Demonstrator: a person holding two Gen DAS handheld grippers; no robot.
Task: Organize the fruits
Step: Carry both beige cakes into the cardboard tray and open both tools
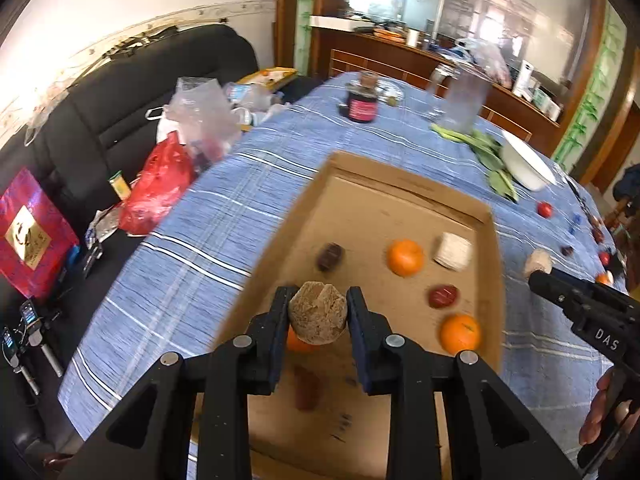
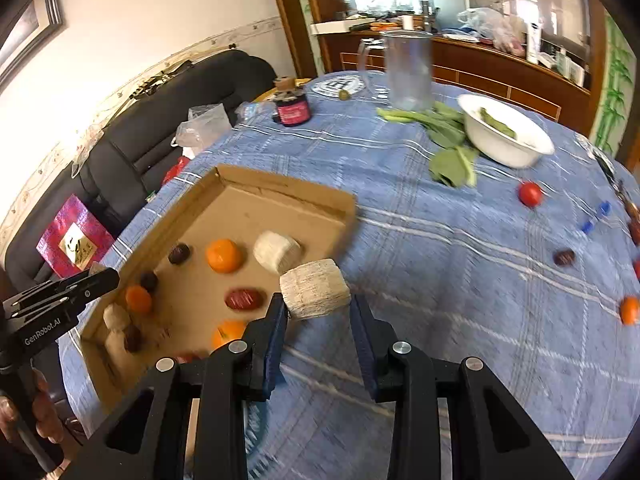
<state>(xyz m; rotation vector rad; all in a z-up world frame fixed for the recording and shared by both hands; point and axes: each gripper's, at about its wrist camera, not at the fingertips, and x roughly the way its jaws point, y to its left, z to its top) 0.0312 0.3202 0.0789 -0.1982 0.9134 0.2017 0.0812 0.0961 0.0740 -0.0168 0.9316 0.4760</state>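
A shallow cardboard tray (image 1: 276,248) (image 2: 168,224) lies on the blue checked tablecloth. It holds oranges (image 1: 405,257) (image 2: 224,255), dark red dates (image 1: 443,296) (image 2: 245,299) and a pale ridged chunk (image 1: 453,251) (image 2: 277,257). My left gripper (image 1: 318,316) is shut on a tan rough round piece (image 1: 317,313) above the tray's near end. My right gripper (image 2: 318,312) is shut on a pale ridged chunk (image 2: 314,289) just right of the tray, also seen in the left wrist view (image 1: 538,262).
Loose on the cloth to the right are a red tomato (image 2: 530,194), a date (image 2: 564,257) and an orange (image 2: 629,310). A white bowl (image 2: 505,132), green leaves (image 2: 450,136), a clear pitcher (image 2: 408,68) and a dark jar (image 2: 291,110) stand farther back. A black sofa with bags (image 1: 168,184) is left.
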